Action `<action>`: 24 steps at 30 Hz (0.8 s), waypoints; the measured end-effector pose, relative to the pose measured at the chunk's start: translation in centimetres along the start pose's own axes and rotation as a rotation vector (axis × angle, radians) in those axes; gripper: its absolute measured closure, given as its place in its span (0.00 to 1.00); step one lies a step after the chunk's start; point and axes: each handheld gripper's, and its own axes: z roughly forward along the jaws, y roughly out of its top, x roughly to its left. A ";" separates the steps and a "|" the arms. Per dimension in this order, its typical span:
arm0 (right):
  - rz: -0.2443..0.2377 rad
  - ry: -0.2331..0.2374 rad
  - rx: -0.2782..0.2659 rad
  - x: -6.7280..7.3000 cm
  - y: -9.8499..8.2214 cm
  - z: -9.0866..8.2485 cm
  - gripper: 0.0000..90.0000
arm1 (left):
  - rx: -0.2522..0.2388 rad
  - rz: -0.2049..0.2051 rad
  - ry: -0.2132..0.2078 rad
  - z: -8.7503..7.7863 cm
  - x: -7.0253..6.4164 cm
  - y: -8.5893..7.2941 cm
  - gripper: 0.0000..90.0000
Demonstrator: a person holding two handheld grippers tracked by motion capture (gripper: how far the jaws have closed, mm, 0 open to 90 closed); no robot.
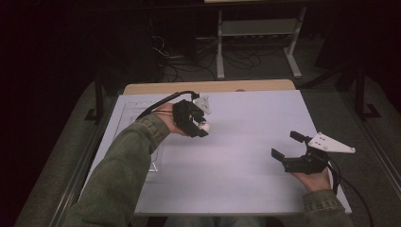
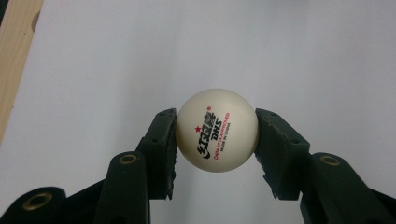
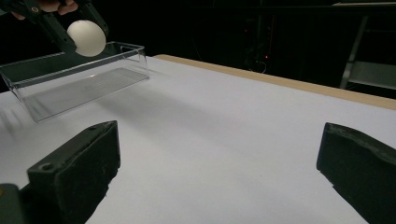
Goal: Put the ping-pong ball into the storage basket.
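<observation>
**Near edge to far-left: ball to tray**

Nearest, right gripper [image 1: 287, 145] idle above white table [image 1: 246, 142], jaws wide, holding nothing. Farther left, left gripper [image 1: 200, 128] clamped on white printed ping-pong ball [image 2: 217, 130], lifted. Clear rectangular plastic tray [image 3: 74, 79] just beyond, long axis front-to-back.

Left gripper [image 1: 202, 126], raised above the table on an outstretched, green-sleeved forearm, has its jaws clamped; right gripper [image 1: 286, 146] rests low near the right edge, jaws spread wide, nothing between them.
</observation>
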 end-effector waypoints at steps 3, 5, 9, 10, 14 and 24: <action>-0.003 0.000 0.001 0.0 0.0 0.0 0.00 | -0.001 -0.007 0.002 -0.3 0.2 -0.2 0.56; -0.002 -0.001 0.002 0.1 0.0 0.0 0.00 | 0.001 -0.012 0.003 -0.7 0.1 -0.4 0.56; -0.002 -0.003 0.002 0.0 0.0 0.0 0.00 | 0.008 -0.001 0.005 -1.1 0.0 -0.5 0.56; -0.004 -0.002 0.002 0.0 0.0 0.0 0.00 | 0.008 -0.003 0.004 -1.3 -0.1 -0.5 0.56; -0.006 0.000 0.004 0.1 0.0 0.1 0.00 | 0.009 -0.001 0.018 -2.5 -0.2 -0.5 0.56; -0.018 0.002 0.007 0.2 0.2 0.2 0.00 | 0.009 -0.023 0.044 -4.7 -0.6 -1.7 0.56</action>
